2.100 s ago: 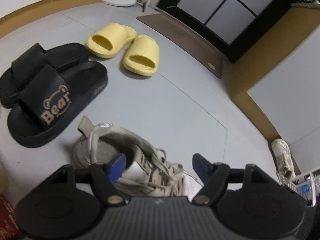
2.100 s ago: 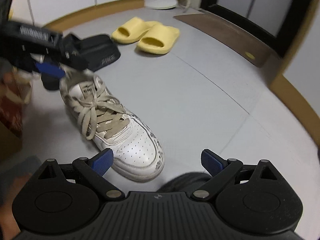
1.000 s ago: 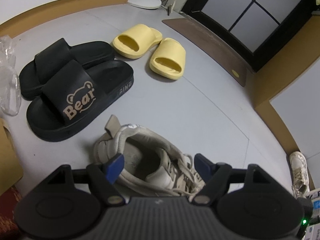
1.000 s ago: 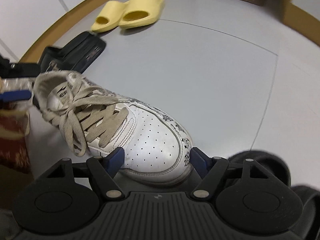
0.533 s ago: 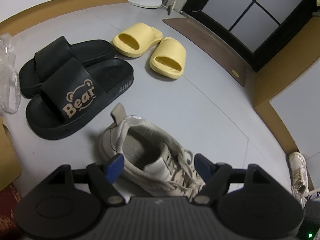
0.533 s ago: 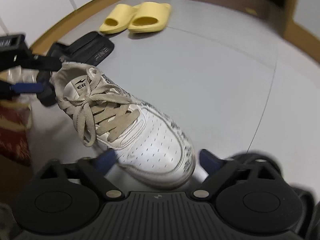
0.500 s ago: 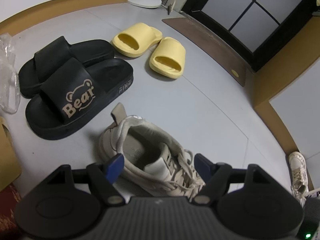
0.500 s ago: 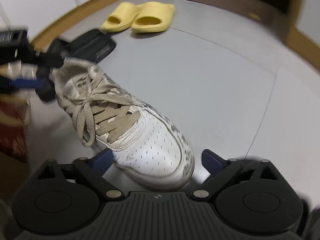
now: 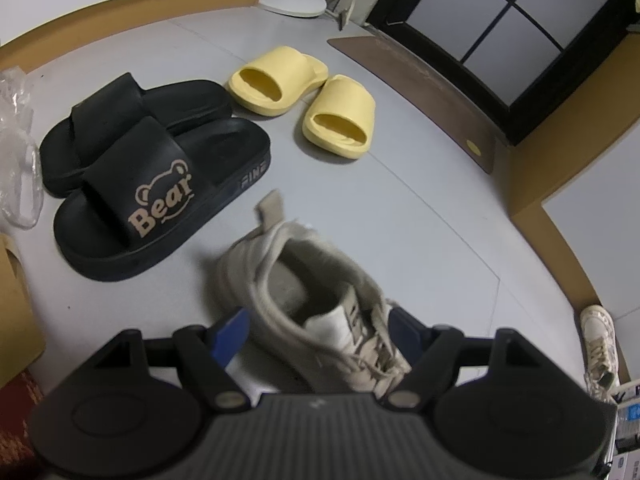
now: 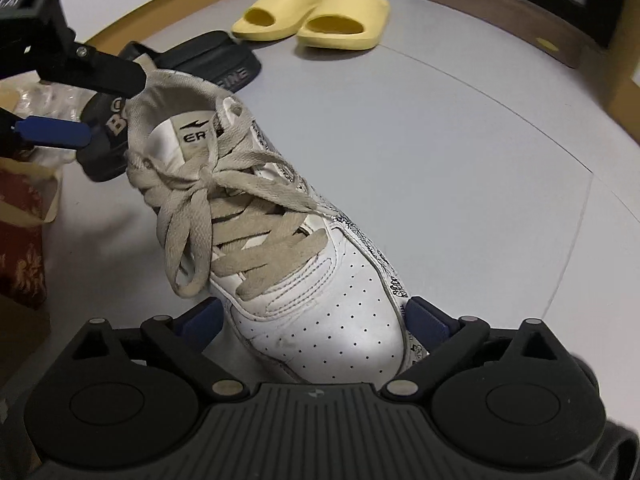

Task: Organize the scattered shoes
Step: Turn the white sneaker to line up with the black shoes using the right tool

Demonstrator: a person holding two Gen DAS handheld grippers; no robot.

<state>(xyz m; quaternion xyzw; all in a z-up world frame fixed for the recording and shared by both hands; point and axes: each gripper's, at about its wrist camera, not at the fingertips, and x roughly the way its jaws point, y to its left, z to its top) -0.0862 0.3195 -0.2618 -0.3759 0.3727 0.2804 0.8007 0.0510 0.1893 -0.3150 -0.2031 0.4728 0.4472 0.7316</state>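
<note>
Sneaker [image 10: 304,248] in white leather with beige laces sat on the grey floor [image 10: 460,152], just beside the black "Bear" slides [image 9: 148,184], with the yellow slides [image 9: 308,100] farther back. Our left gripper [image 9: 316,328] straddled its heel collar, jaws spread wide, the blue pads apart from the fabric. Our right gripper [image 10: 316,316] had just been opening and closing slightly; it bracketed the toe, but we couldn't tell whether the pads pressed it. Another white sneaker [image 9: 598,340] lay by the wall.

Even indoor lighting from overhead; shadows are soft and short. Fisheye distortion curves the floor [image 9: 400,208] lines and darkens the corners. The white sneaker [image 10: 320,280] is sharp; near gripper bodies are slightly soft.
</note>
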